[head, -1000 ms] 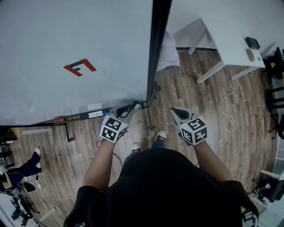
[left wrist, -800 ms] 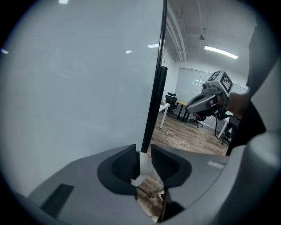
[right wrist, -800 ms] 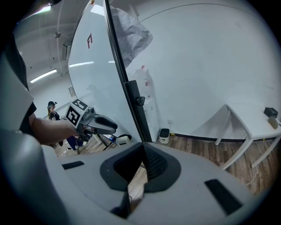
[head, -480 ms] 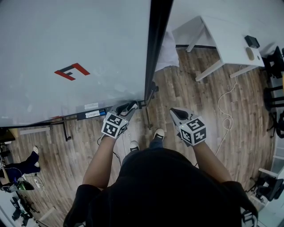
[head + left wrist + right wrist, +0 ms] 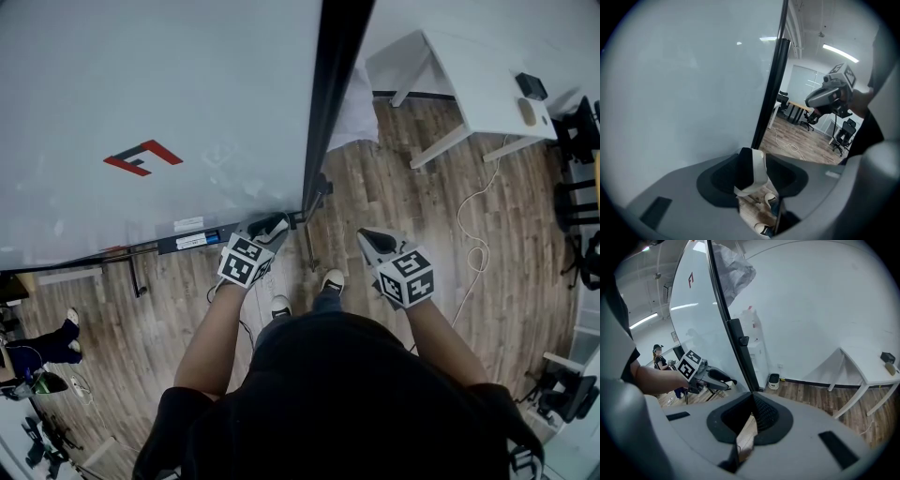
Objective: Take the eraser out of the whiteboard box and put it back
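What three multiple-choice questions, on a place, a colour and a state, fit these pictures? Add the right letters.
1. Where is the eraser? A on the table; B between the jaws of the left gripper; C on the floor.
2. What colour is the F-shaped mark on the whiteboard? A green; B red; C yellow.
3. How do the jaws of the right gripper stand? A together, empty; B wide apart; C on the eraser.
1 B: it stands between jaws that have just been opening. 2 B: red in the head view. 3 A: they meet, nothing between.
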Demonstrator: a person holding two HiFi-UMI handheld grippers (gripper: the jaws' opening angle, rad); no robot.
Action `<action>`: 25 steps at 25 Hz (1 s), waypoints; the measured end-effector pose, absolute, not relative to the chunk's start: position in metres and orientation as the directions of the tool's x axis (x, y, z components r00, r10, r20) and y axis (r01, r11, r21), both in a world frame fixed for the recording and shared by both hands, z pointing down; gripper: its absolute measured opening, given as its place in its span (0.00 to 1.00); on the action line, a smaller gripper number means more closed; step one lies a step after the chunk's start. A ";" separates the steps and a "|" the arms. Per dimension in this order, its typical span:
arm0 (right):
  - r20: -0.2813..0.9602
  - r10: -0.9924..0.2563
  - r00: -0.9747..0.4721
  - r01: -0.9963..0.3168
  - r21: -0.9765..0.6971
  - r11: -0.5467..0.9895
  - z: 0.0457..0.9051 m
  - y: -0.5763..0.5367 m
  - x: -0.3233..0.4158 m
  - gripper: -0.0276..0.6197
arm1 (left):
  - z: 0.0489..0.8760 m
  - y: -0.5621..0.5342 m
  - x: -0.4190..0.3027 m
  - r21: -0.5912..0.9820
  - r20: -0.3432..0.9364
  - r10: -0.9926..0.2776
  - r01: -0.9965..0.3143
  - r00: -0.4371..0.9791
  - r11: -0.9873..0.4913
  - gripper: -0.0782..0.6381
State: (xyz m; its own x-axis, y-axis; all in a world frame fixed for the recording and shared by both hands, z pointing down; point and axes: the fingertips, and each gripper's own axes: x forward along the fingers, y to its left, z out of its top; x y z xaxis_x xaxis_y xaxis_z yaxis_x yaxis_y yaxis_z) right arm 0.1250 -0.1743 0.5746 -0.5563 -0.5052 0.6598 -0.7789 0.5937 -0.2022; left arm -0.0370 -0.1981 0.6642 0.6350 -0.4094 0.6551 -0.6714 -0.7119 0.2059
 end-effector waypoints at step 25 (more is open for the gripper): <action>0.671 -0.494 -0.554 -0.779 -0.208 0.592 0.581 -0.171 0.121 0.03 | 0.672 -0.205 -0.032 0.217 0.646 -0.402 -0.661 0.649 -0.718 0.35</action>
State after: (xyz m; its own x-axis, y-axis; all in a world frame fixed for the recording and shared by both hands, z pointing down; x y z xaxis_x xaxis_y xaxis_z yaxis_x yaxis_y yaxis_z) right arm 0.1213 -0.1713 0.5815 -0.5538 -0.4936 0.6706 -0.7790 0.5916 -0.2079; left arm -0.0318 -0.2055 0.6721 0.6490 -0.4018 0.6460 -0.6608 -0.7185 0.2170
